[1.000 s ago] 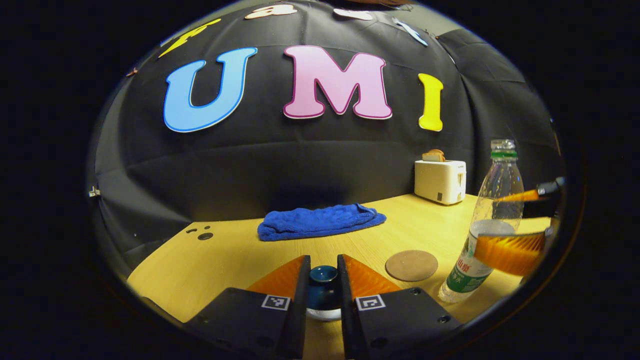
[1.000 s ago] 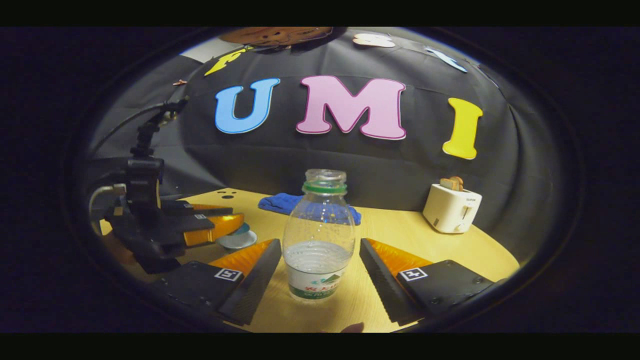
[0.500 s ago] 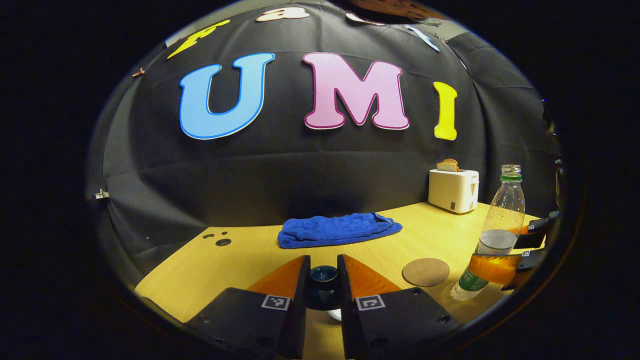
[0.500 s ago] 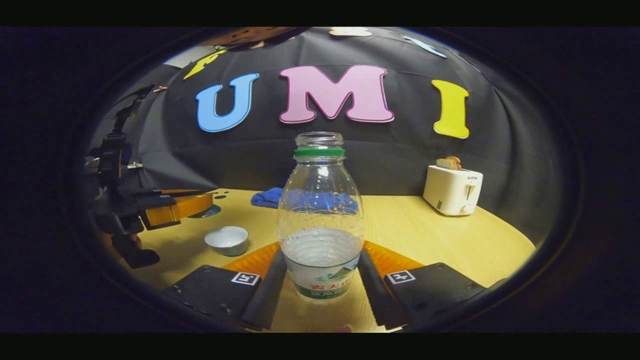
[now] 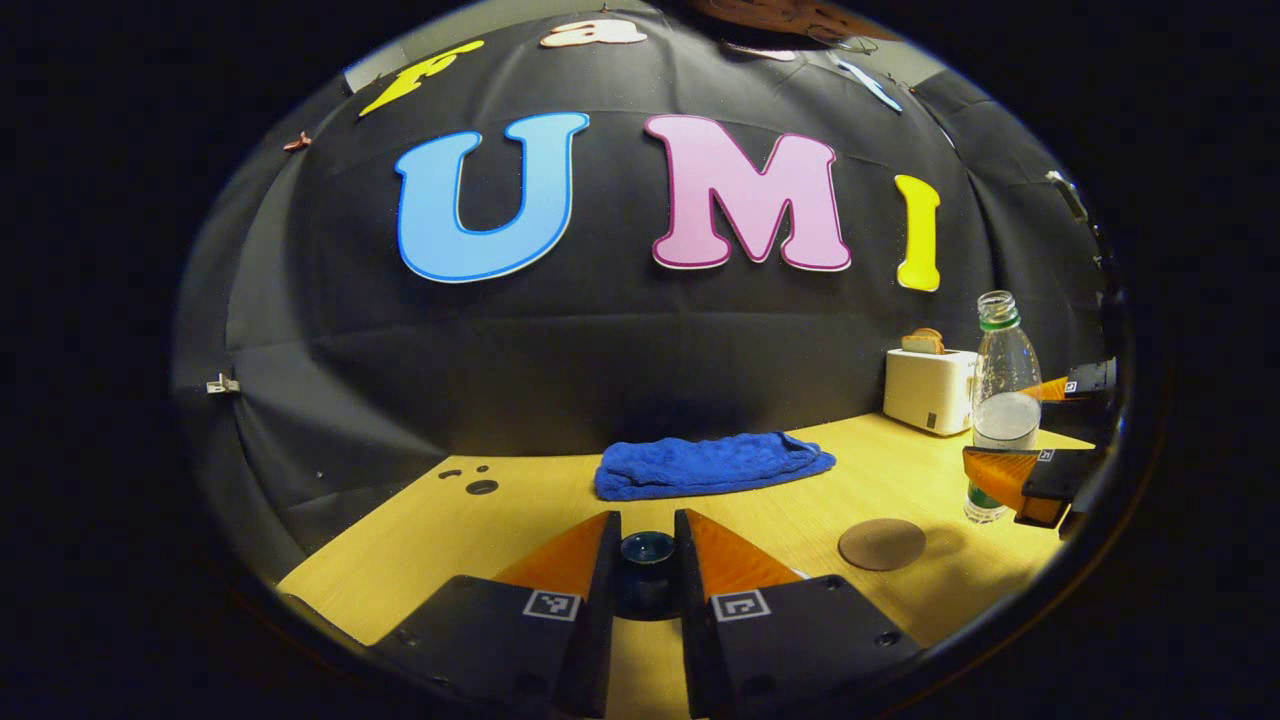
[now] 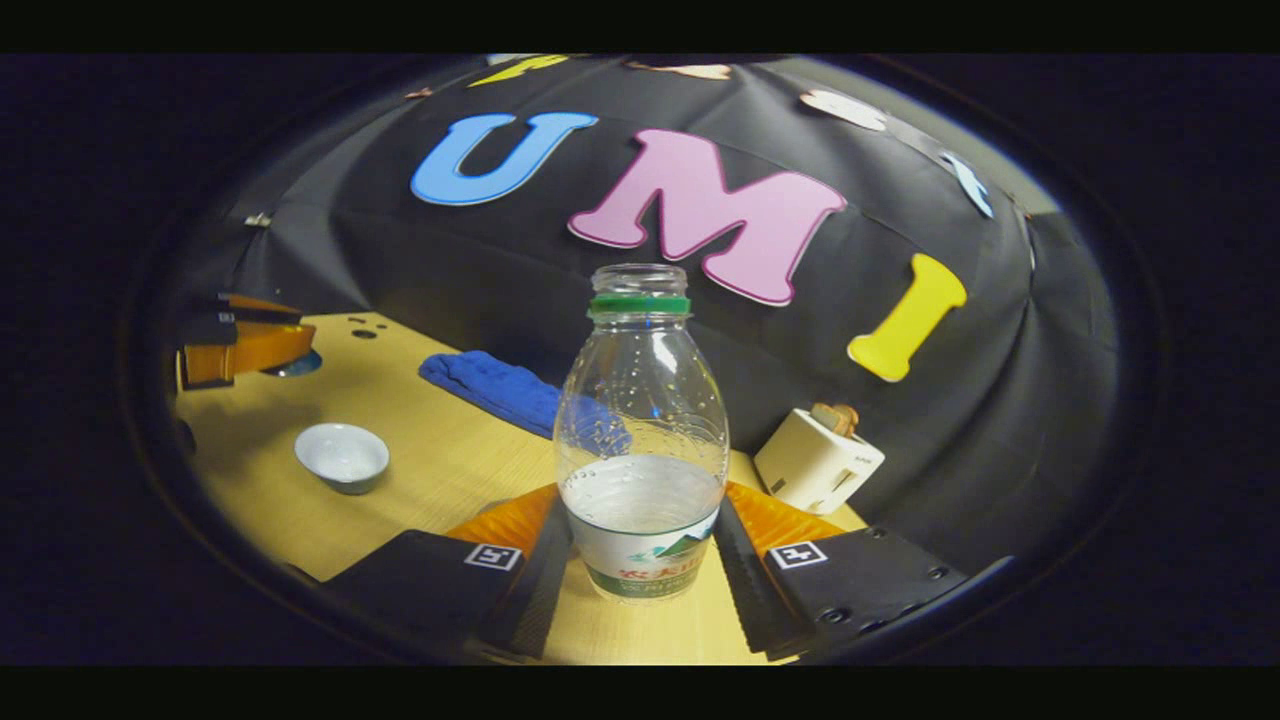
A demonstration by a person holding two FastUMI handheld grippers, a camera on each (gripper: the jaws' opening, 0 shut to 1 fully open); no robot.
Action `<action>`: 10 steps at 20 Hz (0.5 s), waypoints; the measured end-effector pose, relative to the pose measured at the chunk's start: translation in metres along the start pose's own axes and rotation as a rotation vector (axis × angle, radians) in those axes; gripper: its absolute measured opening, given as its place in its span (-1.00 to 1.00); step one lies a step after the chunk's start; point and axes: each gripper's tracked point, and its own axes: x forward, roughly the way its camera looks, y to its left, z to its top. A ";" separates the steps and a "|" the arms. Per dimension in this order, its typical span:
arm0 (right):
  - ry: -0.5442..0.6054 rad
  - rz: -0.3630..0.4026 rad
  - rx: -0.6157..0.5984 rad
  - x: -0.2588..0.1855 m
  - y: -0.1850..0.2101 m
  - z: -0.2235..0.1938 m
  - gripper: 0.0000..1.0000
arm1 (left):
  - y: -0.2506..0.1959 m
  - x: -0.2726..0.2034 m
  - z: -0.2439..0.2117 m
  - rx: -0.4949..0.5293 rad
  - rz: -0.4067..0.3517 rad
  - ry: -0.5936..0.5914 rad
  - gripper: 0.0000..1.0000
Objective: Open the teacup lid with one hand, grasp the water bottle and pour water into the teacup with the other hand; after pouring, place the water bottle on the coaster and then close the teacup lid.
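Note:
My left gripper (image 5: 647,532) is shut on the dark teal knob of the teacup lid (image 5: 647,556) and holds it up off the table. In the right gripper view the left gripper (image 6: 236,336) hangs at the far left with the lid (image 6: 296,364) under it, well apart from the open white teacup (image 6: 342,456). My right gripper (image 6: 640,522) is shut on the lower body of the clear, uncapped water bottle (image 6: 640,430), which is about a third full. In the left gripper view the bottle (image 5: 1003,395) stands upright in the right gripper (image 5: 1012,432), just behind the round brown coaster (image 5: 881,544).
A folded blue towel (image 5: 715,463) lies at the back of the wooden table (image 5: 480,540). A white toaster (image 5: 930,388) with bread in it stands at the back right. The towel (image 6: 490,385) and toaster (image 6: 818,460) lie beyond the bottle.
The left gripper has carried the lid up and away from the cup. The right gripper's fingers have shut on the bottle, and it has moved with it, its view now tilted.

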 end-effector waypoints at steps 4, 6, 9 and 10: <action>-0.045 -0.016 -0.230 0.005 0.008 0.016 0.49 | 0.014 -0.006 0.004 0.004 0.021 -0.010 -0.34; -0.058 -0.024 -0.310 0.009 0.013 0.019 0.48 | 0.020 -0.008 0.004 0.005 0.030 -0.008 -0.34; -0.073 -0.014 -0.432 0.016 0.025 0.022 0.42 | 0.028 -0.010 -0.001 -0.008 0.039 0.000 -0.34; -0.083 -0.014 -0.472 0.020 0.028 0.025 0.48 | 0.031 -0.012 -0.001 -0.008 0.044 -0.001 -0.41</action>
